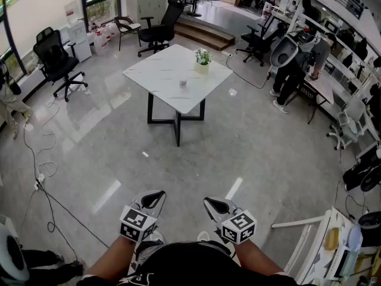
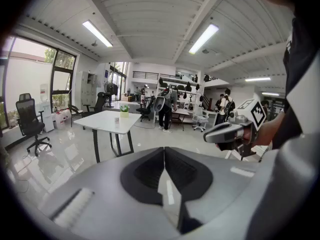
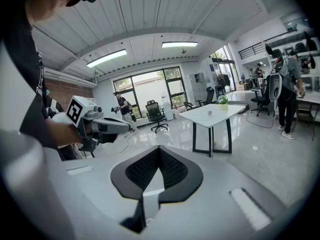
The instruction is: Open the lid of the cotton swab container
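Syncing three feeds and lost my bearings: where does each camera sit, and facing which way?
Head view: on the person's head, looking forward and down at the white table; shows both forearms, left claw, right claw.
Left gripper view: rides left claw, faces the table; right claw at right.
Right gripper view: rides right claw, faces the table; left claw at left.
Shared: all see the table.

left gripper (image 1: pixel 153 199): jaws closed, nothing in them, tipped a bit down | right gripper (image 1: pixel 212 205): jaws closed, nothing in them, tipped a bit down | both held low, side by side
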Action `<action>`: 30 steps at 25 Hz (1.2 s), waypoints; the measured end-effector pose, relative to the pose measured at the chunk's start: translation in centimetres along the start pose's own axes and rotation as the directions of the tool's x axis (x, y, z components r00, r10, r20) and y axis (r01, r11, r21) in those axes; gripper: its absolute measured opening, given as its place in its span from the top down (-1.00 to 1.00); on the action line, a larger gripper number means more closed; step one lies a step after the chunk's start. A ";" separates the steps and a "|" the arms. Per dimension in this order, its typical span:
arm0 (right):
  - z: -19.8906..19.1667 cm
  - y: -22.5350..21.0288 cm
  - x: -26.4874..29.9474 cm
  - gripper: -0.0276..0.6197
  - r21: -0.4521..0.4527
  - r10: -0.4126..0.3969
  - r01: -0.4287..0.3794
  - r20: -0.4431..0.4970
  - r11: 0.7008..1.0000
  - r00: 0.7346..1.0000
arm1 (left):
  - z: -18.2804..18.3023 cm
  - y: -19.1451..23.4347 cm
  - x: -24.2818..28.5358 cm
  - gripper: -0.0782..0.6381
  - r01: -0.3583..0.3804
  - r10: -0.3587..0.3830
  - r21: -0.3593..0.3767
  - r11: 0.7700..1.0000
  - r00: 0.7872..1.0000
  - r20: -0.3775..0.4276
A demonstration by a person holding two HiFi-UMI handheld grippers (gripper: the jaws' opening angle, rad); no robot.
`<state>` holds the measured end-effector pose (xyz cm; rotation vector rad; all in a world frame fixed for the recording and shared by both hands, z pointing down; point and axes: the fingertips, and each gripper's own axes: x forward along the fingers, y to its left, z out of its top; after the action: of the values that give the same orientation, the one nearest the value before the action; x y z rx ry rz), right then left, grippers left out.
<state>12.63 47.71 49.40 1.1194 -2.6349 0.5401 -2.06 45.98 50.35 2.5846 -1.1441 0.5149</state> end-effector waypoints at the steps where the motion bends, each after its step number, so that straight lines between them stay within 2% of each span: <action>1: 0.0 0.1 0.0 0.91 -0.001 0.001 -0.001 -0.001 1.000 1.000 | 0.9 0.1 -0.1 0.61 -0.004 0.004 0.001 1.000 1.000 0.007; 8: 0.0 0.5 0.2 0.91 -0.007 0.006 -0.006 -0.001 1.000 1.000 | 2.4 0.1 -0.5 0.61 -0.012 0.012 0.008 1.000 1.000 0.023; 13: 0.1 1.0 0.3 0.91 0.020 0.020 -0.020 0.009 1.000 1.000 | 2.2 0.3 -0.6 0.61 -0.015 0.015 0.003 1.000 1.000 0.022; 20: 0.1 2.1 1.4 0.91 0.002 0.030 -0.030 -0.001 1.000 1.000 | 0.5 1.5 -0.6 0.61 -0.004 0.005 -0.074 0.997 1.000 0.004; 30: 0.5 3.7 3.8 0.91 0.001 0.032 -0.032 0.008 0.999 0.999 | 0.6 3.7 -2.3 0.61 -0.009 0.009 -0.024 1.000 1.000 0.028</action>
<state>7.32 47.47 49.37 1.0838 -2.6636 0.5452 -6.15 44.80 49.21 2.5757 -1.1646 0.4652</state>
